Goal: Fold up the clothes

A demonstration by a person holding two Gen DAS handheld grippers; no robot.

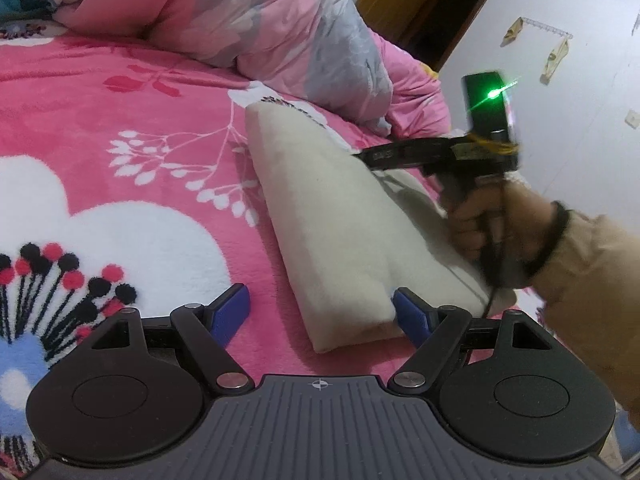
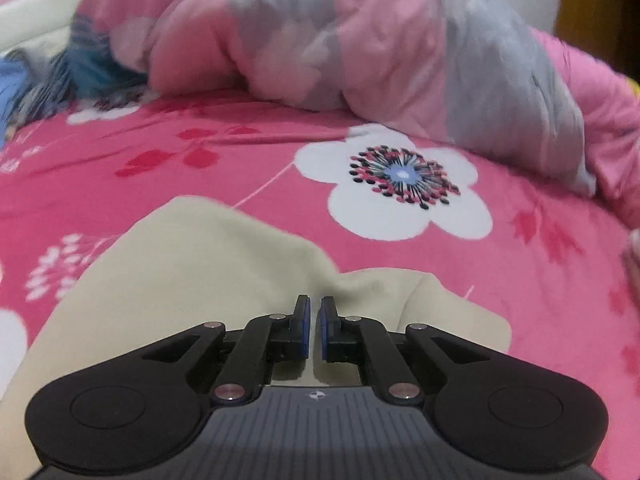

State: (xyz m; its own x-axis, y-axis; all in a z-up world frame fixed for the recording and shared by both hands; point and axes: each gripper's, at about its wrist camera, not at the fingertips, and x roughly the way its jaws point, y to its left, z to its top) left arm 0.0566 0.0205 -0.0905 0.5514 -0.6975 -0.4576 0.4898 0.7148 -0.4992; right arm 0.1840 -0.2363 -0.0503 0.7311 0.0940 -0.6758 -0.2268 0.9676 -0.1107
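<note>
A cream garment [image 1: 340, 232] lies folded into a long narrow wedge on the pink flowered blanket [image 1: 120, 128]. My left gripper [image 1: 320, 314] is open, its blue pads wide apart at the garment's near end. The right pad sits against the cloth's edge and the left pad stands clear of it. My right gripper [image 1: 359, 156], held by a hand [image 1: 480, 224] in a tan sleeve, is shut, with its tip low over the garment's right side. In the right wrist view its pads [image 2: 315, 322] are nearly together above the cream cloth [image 2: 192, 280]. I see no cloth between them.
A bunched pink and grey quilt [image 1: 280, 20] lies along the far side of the bed. A blue fabric item [image 2: 80, 72] shows beside it at the left. Beyond the bed at the right are a white wall [image 1: 580, 120] and a wooden doorway [image 1: 440, 12].
</note>
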